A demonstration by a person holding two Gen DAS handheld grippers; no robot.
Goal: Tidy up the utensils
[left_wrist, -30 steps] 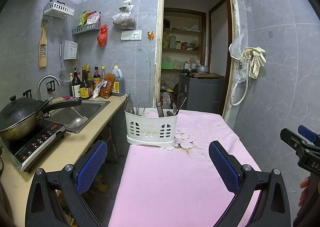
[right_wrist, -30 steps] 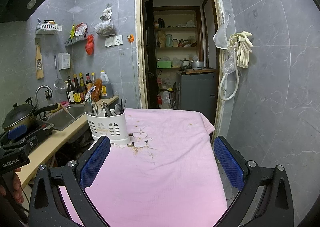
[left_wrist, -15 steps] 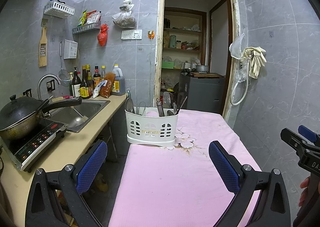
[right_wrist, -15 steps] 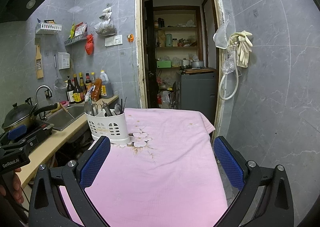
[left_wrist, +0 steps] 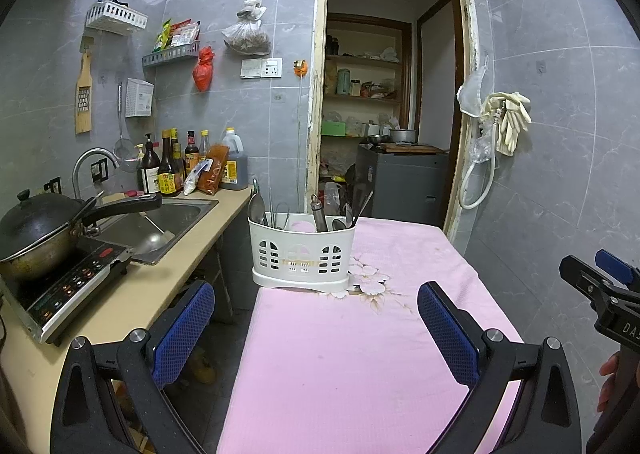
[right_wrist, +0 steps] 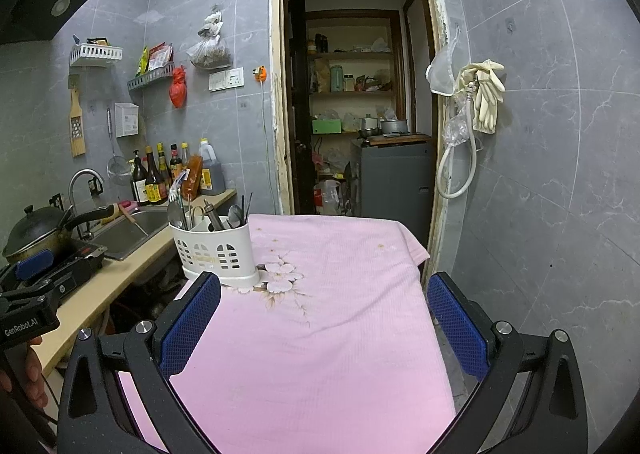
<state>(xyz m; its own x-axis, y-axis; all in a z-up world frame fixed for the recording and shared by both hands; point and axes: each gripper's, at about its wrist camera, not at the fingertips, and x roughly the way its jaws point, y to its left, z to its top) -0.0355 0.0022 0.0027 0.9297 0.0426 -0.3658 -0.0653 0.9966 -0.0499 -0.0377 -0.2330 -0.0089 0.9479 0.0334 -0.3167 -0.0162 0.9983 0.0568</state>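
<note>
A small grey-tiled kitchen framed the scene, its open doorway (left_wrist: 392,94) giving onto a pantry of cluttered shelves. The table, covered in a pink cloth (left_wrist: 360,354) printed with white blossoms, filled the middle of both my views. To the left ran the beige counter (left_wrist: 132,302), carrying a steel sink (left_wrist: 160,222), an induction hob (left_wrist: 68,286) with a lidded black wok (left_wrist: 36,230) on it, and a row of sauce bottles (left_wrist: 172,166) against the wall.

I held my left gripper (left_wrist: 316,330) above the near end of the table, its blue-padded fingers (left_wrist: 448,330) spread wide with nothing between them. My right gripper (right_wrist: 324,326) hovered alongside it over the cloth, likewise spread wide and empty; in the left view its black body showed at the far right edge.

The white slotted caddy (left_wrist: 303,258) stood upright at the far left corner of the table, just beside the counter and touching the blossom print. It was well apart from both grippers. The utensils (left_wrist: 320,210) stood in it handles down or up, I could not tell for all: a large spoon (left_wrist: 256,208) at the left, thin metal rods near it, a stubby steel handle toward the middle, and slim chopstick-like pieces leaning right.

Cream rubber gloves (left_wrist: 508,122) and a white hose hung on the right wall beside the doorway.
</note>
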